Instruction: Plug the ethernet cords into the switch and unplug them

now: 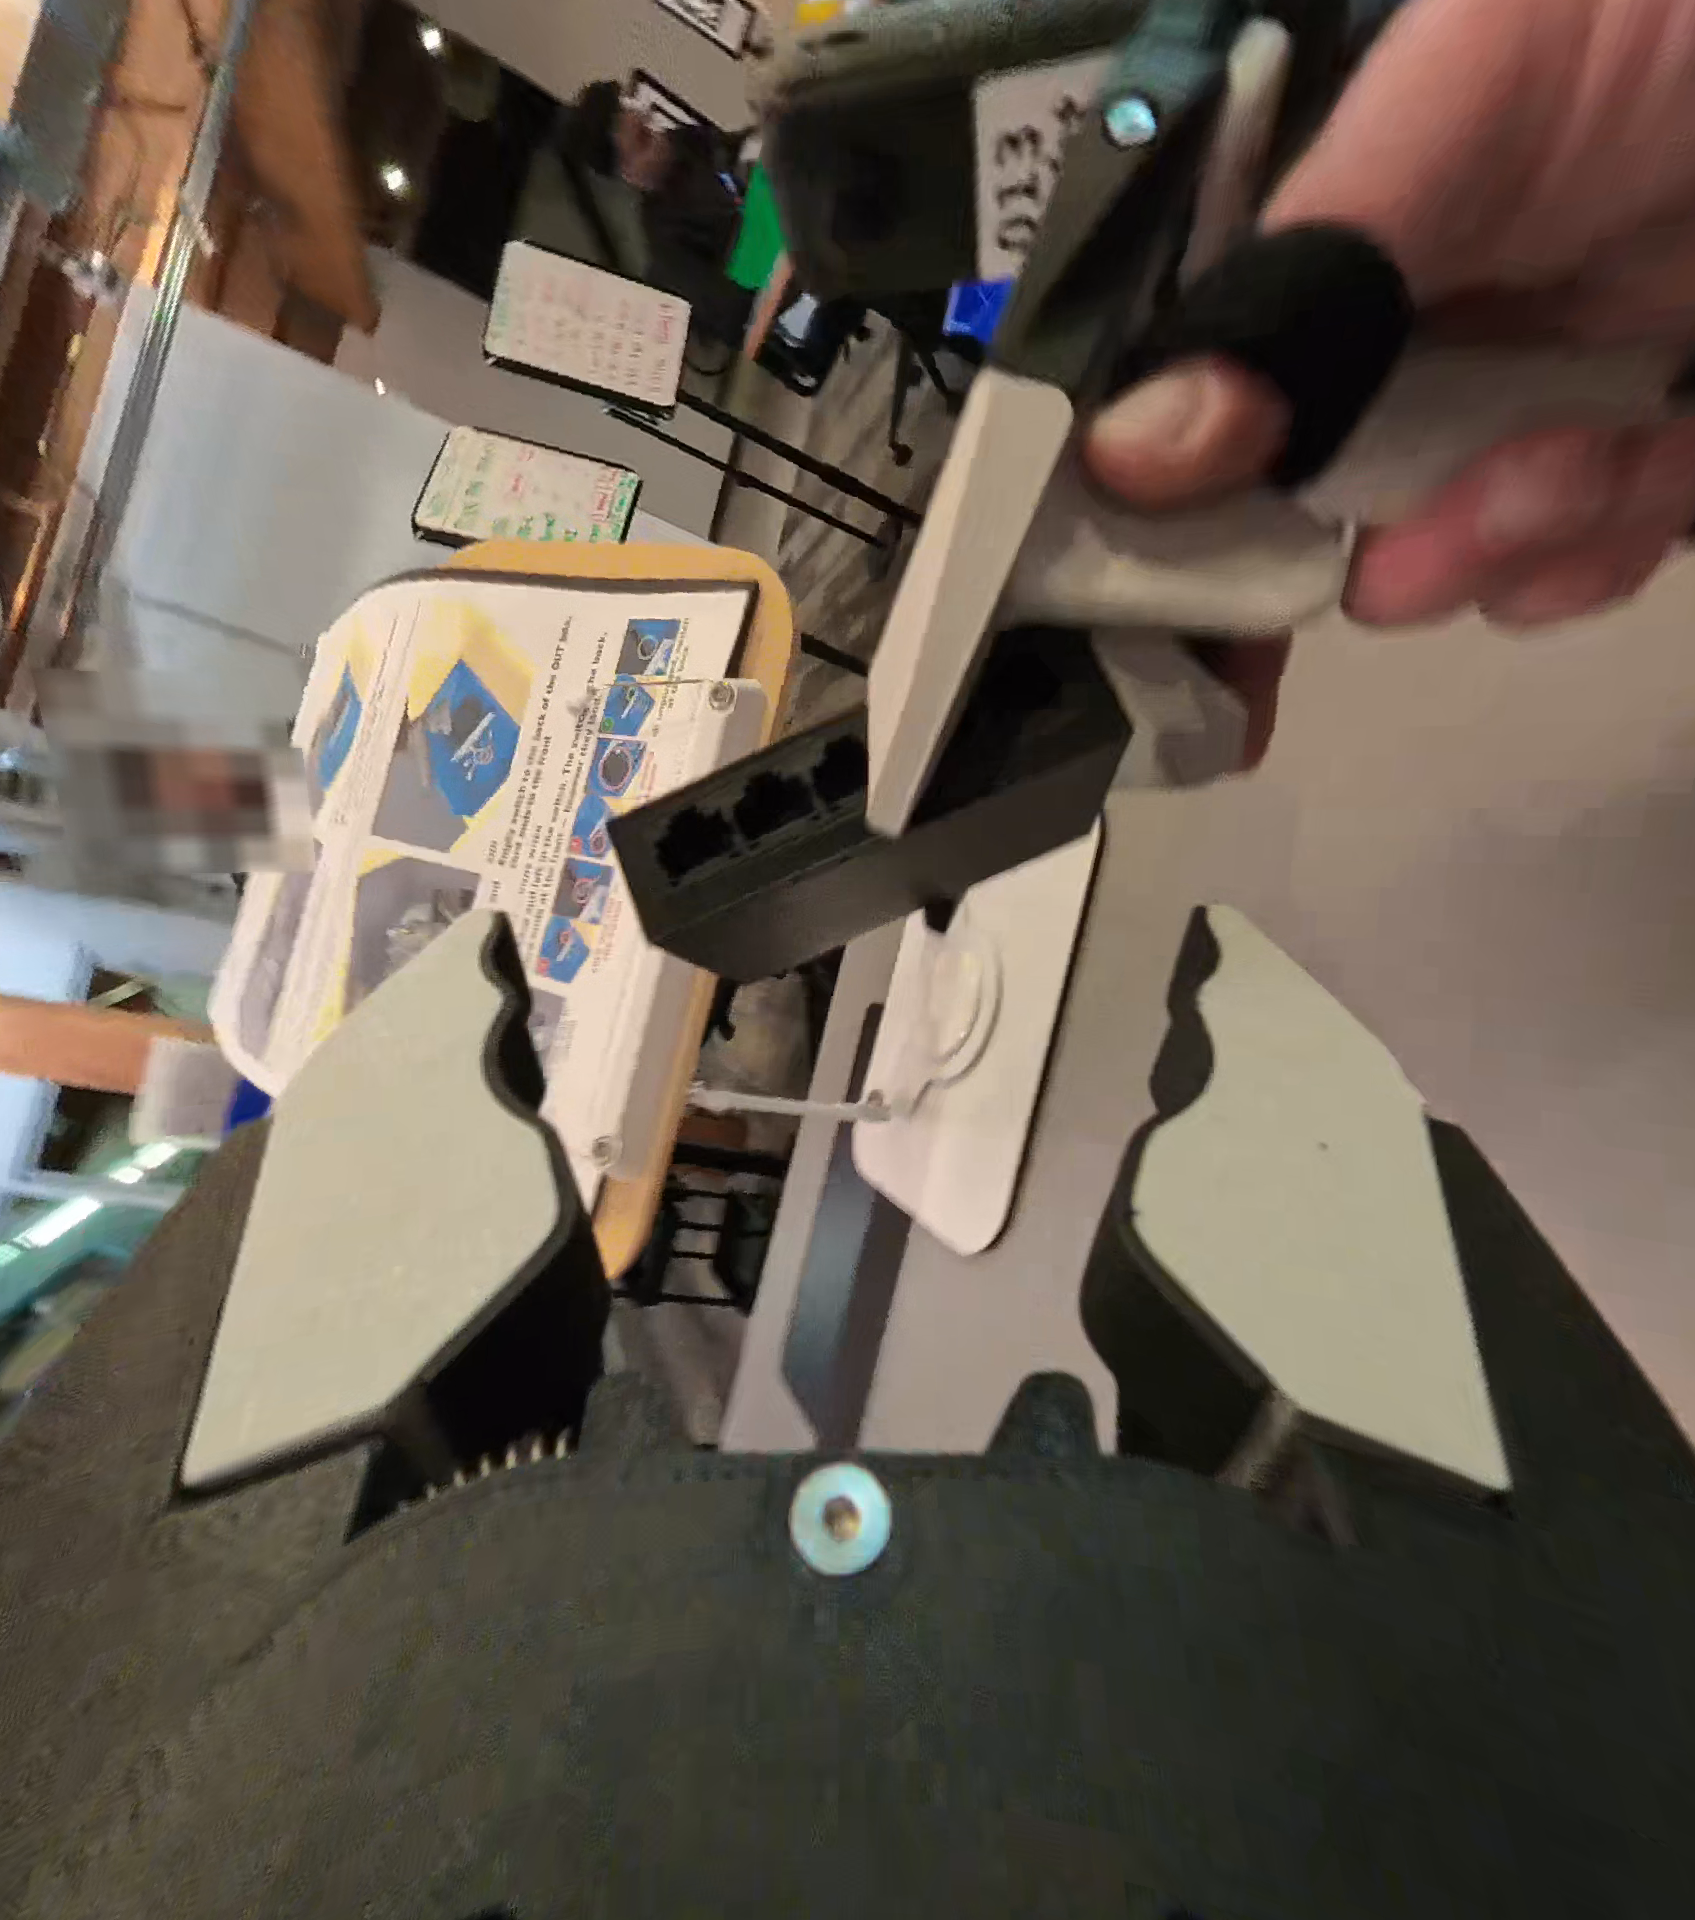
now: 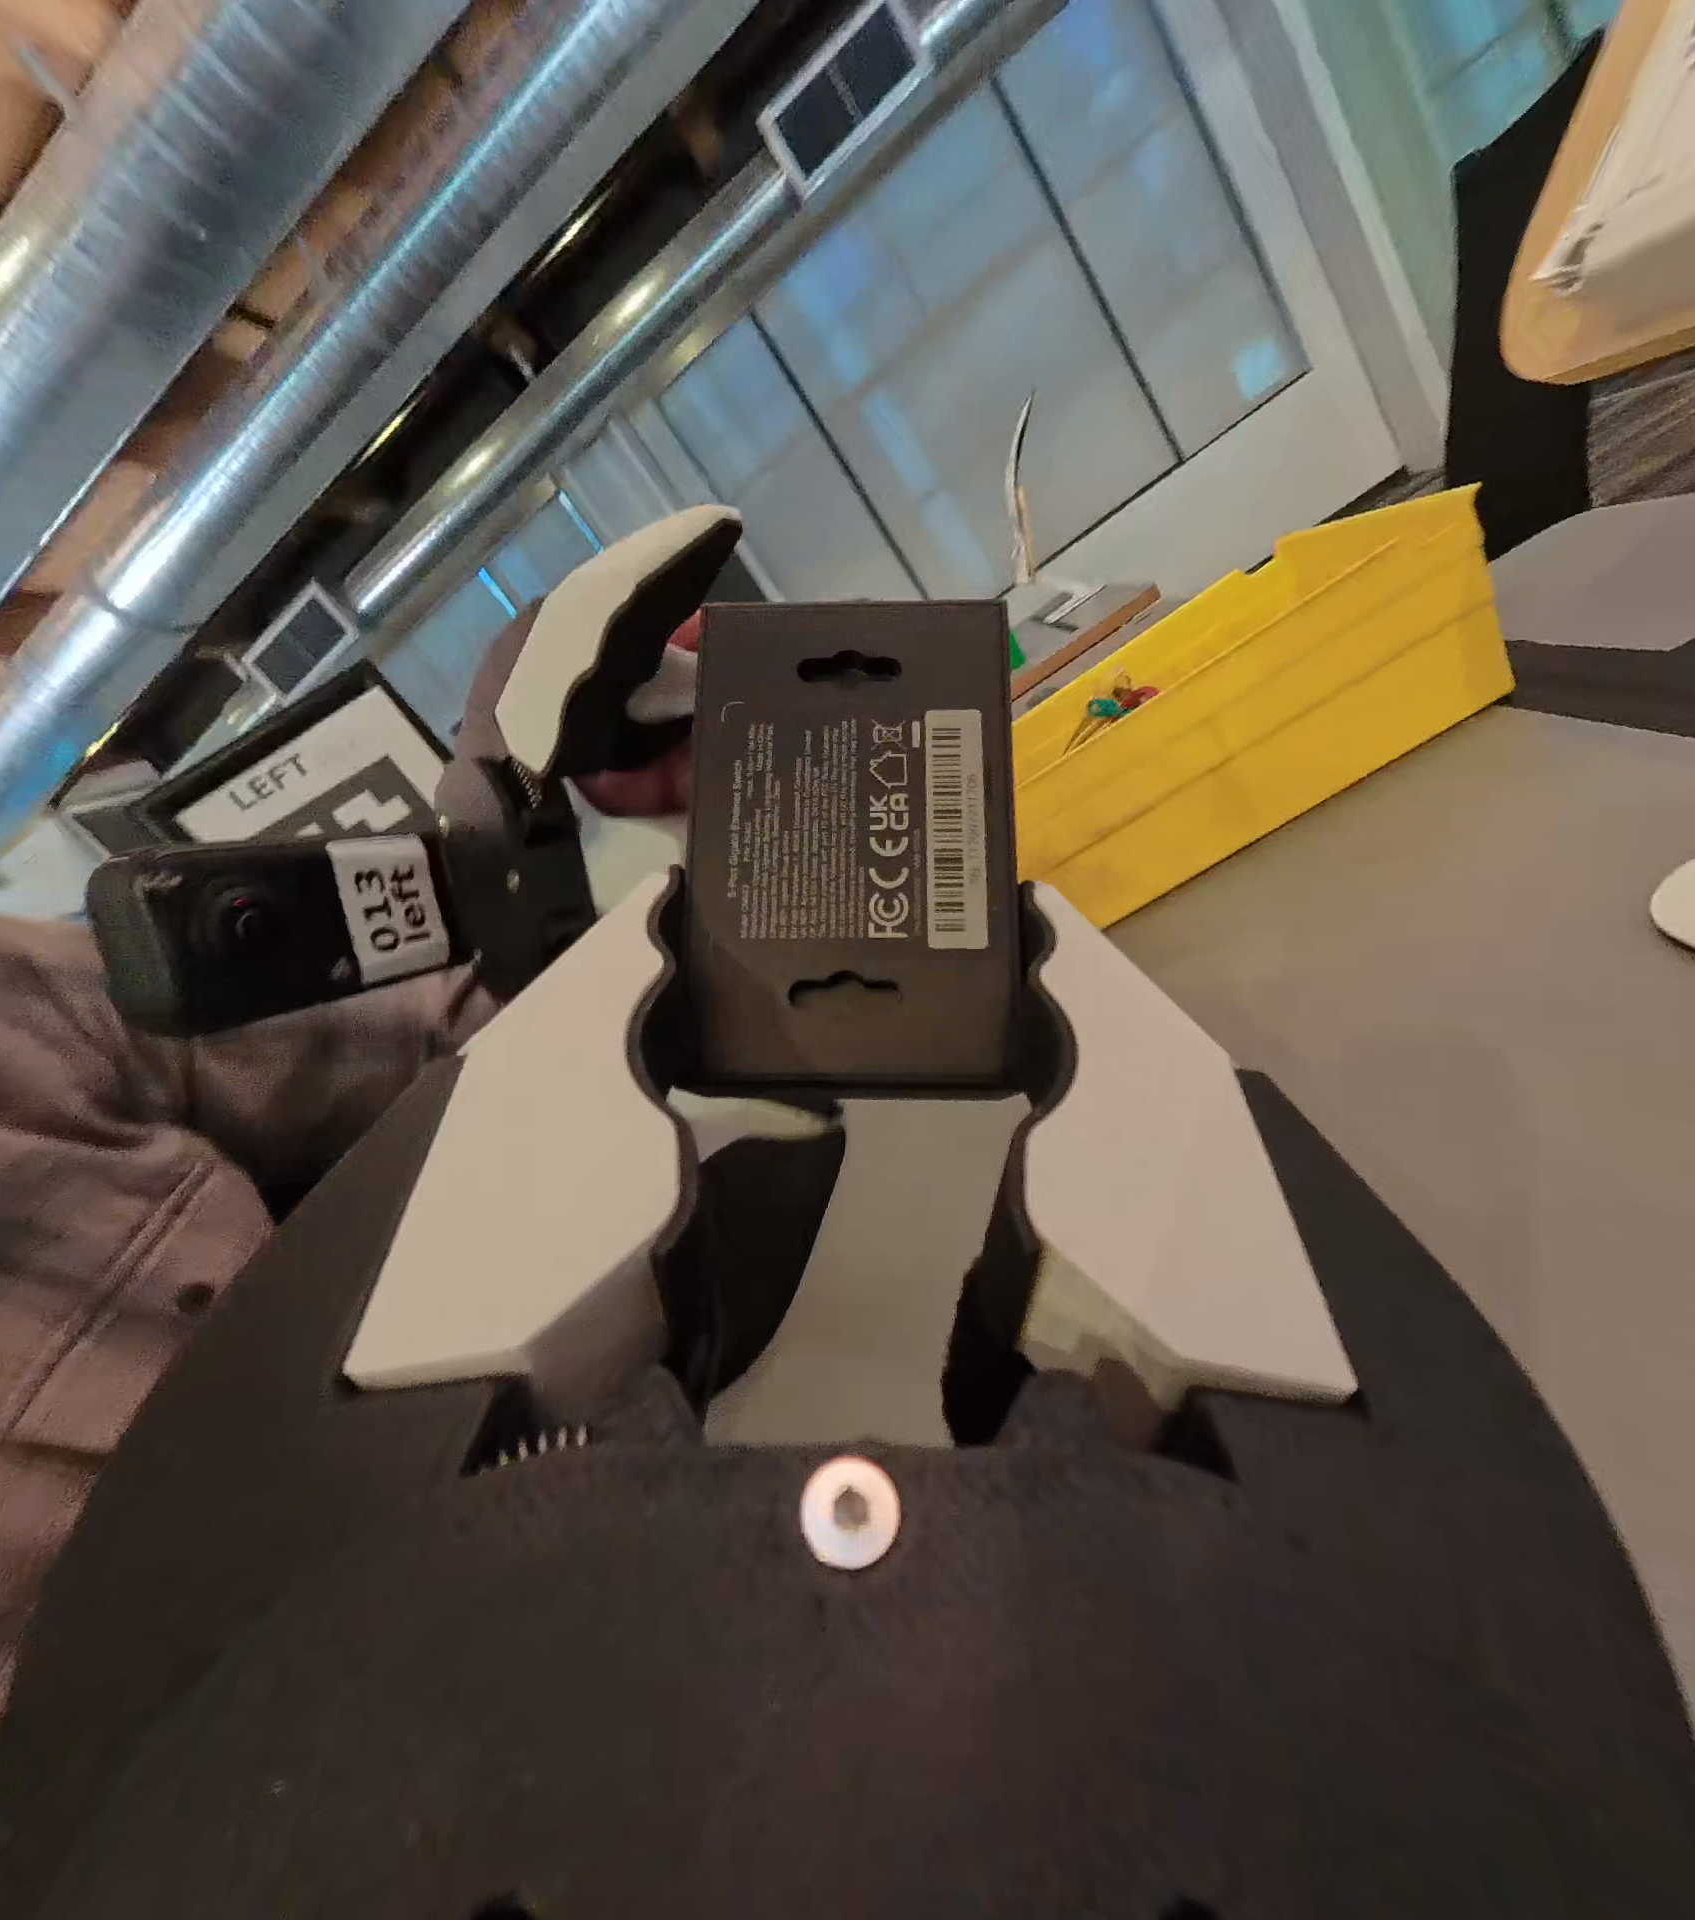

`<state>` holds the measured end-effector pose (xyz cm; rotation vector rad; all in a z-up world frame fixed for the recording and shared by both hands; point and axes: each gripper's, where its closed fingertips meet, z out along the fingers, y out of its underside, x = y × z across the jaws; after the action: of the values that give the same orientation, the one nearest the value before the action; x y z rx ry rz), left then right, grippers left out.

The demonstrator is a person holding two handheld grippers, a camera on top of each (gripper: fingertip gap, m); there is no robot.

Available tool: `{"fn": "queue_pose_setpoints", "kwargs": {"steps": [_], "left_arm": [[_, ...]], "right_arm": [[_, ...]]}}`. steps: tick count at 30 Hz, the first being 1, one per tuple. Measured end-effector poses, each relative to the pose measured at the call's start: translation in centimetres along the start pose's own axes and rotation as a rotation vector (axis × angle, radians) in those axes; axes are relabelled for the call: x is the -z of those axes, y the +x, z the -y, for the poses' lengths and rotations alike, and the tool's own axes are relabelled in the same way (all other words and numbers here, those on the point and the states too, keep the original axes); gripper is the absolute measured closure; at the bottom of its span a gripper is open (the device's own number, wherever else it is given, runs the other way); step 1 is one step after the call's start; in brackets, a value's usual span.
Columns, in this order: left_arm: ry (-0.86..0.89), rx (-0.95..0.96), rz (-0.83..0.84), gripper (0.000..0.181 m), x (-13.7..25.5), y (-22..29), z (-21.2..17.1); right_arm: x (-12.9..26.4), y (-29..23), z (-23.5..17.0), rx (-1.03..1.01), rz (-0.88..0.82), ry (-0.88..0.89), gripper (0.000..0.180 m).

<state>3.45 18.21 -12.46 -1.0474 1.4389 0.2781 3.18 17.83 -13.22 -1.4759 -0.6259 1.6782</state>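
The black switch (image 1: 801, 883) is held off the grey table (image 1: 1497, 987) in my right gripper (image 1: 1030, 769), with a hand on that gripper's handle. Its row of ports (image 1: 770, 810) faces my left gripper (image 1: 848, 925), which is open and empty a short way in front of it. In the right wrist view my right gripper (image 2: 851, 904) is shut on the switch's two side edges, and the switch's underside (image 2: 822, 831) with a label faces the camera. One finger of the left gripper (image 2: 604, 644) shows behind the switch. No ethernet cord shows in either view.
A white pad (image 1: 968, 1174) with a clear disc lies on the table below the switch. A yellow bin (image 2: 1258, 707) with small coloured items stands at the table's far side. A printed instruction sheet (image 1: 510, 779) sits on a wooden board beyond the table edge.
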Motion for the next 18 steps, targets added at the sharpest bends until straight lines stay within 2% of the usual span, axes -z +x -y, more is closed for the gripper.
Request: {"fn": "queue_pose_setpoints", "kwargs": {"steps": [2, 6, 8, 18], "left_arm": [[0.007, 0.089, 0.018, 0.059, -1.1, 0.5, 0.5], [0.000, 0.157, 0.063, 0.065, -2.5, 0.8, 0.7], [0.004, 0.200, 0.084, 0.077, -2.6, 0.3, 0.6], [0.004, 0.252, 0.092, 0.077, -2.7, 0.3, 0.1]], "right_arm": [[-0.3, 0.1, -0.1, -0.011, -0.010, 0.018, 0.120], [-0.8, 0.2, -0.3, -0.012, -0.035, 0.038, 0.120], [-0.7, 0.5, -0.3, -0.004, -0.061, 0.042, 0.121], [-0.8, 1.0, -0.2, 0.030, -0.148, 0.067, 0.120]]}}
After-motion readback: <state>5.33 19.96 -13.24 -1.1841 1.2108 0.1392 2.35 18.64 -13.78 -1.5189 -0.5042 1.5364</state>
